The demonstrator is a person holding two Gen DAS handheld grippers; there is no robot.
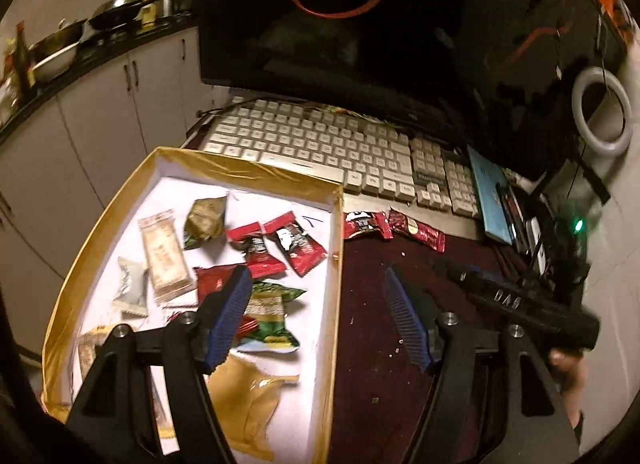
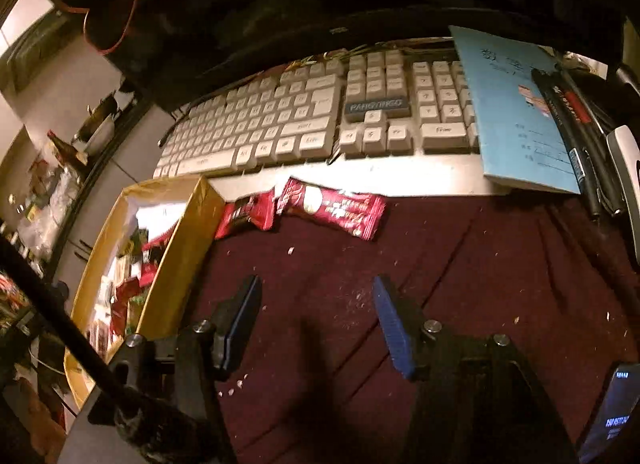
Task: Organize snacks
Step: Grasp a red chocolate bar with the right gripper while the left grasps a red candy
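Lying crosswise beyond the spread, empty right gripper (image 2: pixel 316 304), the long red foil snack bar (image 2: pixel 332 212) rests beside the gold-rimmed cardboard box (image 2: pixel 182 240); nearer this hand.

White keyboard (image 1: pixel 320 151) across the far side of a dark red cloth (image 2: pixel 440 284) strewn with crumbs, black monitor (image 1: pixel 380 23) behind it, blue booklet (image 2: pixel 516 111) overlapping the keyboard's right end, pens (image 2: pixel 576 131) beside it, white ring light (image 1: pixel 602 111) far right, pots (image 1: pixel 116 11) on the counter far left.
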